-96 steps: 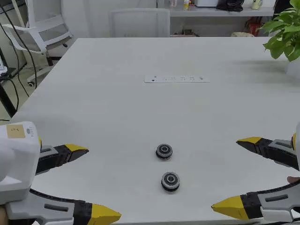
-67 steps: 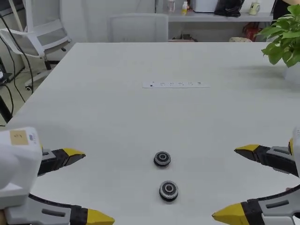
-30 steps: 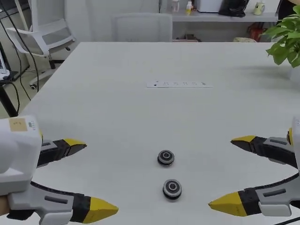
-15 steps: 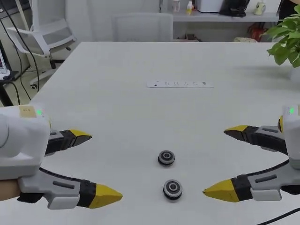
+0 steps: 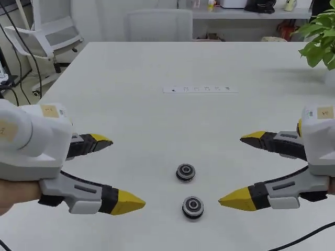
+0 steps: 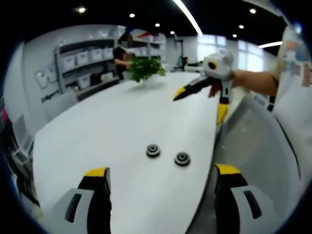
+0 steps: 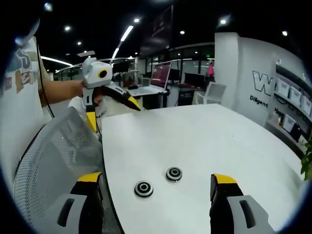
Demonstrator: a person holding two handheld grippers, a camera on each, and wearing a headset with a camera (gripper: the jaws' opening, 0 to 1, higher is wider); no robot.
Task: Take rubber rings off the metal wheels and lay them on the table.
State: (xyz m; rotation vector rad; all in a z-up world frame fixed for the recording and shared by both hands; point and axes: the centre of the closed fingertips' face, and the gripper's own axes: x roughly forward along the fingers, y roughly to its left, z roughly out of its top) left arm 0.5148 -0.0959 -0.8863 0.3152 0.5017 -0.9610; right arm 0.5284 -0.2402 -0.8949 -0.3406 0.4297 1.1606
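Two small metal wheels with black rubber rings lie flat on the white table, one farther (image 5: 185,172) and one nearer (image 5: 192,207) the front edge. In the left gripper view they are the wheel (image 6: 153,150) and the wheel (image 6: 182,158); in the right gripper view the wheel (image 7: 174,173) and the wheel (image 7: 143,188). My left gripper (image 5: 118,170) hovers open to the left of them, yellow tips pointing right. My right gripper (image 5: 239,169) hovers open to their right, tips pointing left. Neither touches a wheel.
A white power strip (image 5: 200,89) lies flat mid-table. A potted plant (image 5: 319,36) stands at the far right edge. White chairs (image 5: 158,25) stand behind the table, and a mesh chair back (image 7: 53,156) is near the front edge.
Both grippers have risen and moved inward toward the wheels, further into the head view. The wheels have not moved on the table.
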